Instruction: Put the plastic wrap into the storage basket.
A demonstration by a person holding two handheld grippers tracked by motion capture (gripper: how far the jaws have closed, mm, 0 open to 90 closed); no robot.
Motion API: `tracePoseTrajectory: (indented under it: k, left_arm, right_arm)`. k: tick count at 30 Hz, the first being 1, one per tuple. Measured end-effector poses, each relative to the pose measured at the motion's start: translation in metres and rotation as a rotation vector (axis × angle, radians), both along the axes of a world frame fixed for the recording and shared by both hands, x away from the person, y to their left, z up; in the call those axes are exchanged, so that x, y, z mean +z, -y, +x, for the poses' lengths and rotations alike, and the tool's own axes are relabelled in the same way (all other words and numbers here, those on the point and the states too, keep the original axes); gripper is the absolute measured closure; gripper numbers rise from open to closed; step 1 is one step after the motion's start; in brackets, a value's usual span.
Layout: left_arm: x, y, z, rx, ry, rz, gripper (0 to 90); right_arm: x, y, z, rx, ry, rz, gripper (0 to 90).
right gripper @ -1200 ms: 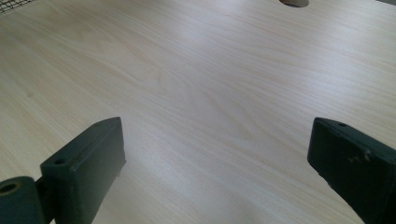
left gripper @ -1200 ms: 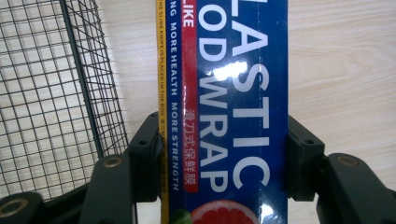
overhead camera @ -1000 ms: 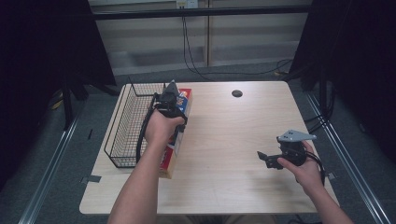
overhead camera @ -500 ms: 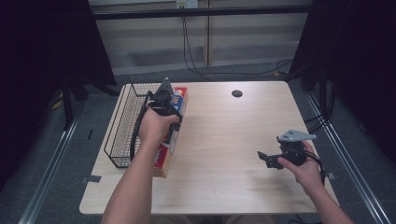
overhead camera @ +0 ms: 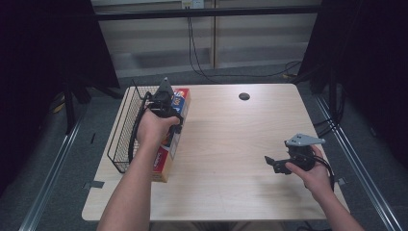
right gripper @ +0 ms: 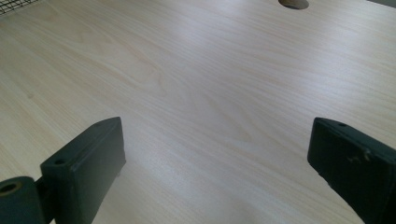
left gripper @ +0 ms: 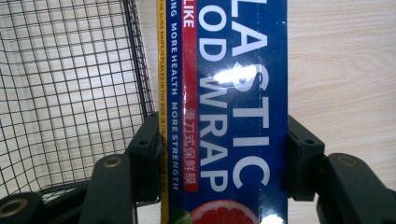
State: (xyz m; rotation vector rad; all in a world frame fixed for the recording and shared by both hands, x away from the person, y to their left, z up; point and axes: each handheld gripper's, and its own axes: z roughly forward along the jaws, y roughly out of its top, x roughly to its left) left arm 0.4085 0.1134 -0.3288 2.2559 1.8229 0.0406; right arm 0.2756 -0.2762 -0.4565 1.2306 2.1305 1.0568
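Note:
A long blue and red plastic wrap box [overhead camera: 164,162] lies lengthwise on the wooden table [overhead camera: 231,130], right beside the black wire basket [overhead camera: 122,125]. My left gripper [overhead camera: 166,109] reaches down onto the box's far half and is shut on it. In the left gripper view the black jaws clamp both long sides of the box [left gripper: 229,102], with the basket mesh [left gripper: 70,84] to its left. My right gripper [overhead camera: 272,162] hovers low at the table's right, open, with only bare wood [right gripper: 187,70] between its jaws.
A round cable hole [overhead camera: 244,96] sits at the table's far middle and also shows at the top of the right gripper view as the hole [right gripper: 293,3]. Cables hang behind the table. The basket stands along the left edge.
The left hand and the clamped box have shifted slightly left, toward the basket. The right gripper has stayed put.

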Motion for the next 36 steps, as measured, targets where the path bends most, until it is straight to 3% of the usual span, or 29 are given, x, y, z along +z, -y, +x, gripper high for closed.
tracePoseTrajectory:
  k: [17,36]
  left_arm:
    - [0.011,-0.016,-0.001,0.032,0.005,-0.001,43.3]
    - [0.012,-0.033,0.0,0.056,0.013,0.014,43.4]
  right_arm:
    - [0.0,-0.001,0.0,0.006,0.0,0.001,4.0]
    - [0.0,-0.001,0.0,0.007,0.001,0.001,4.0]
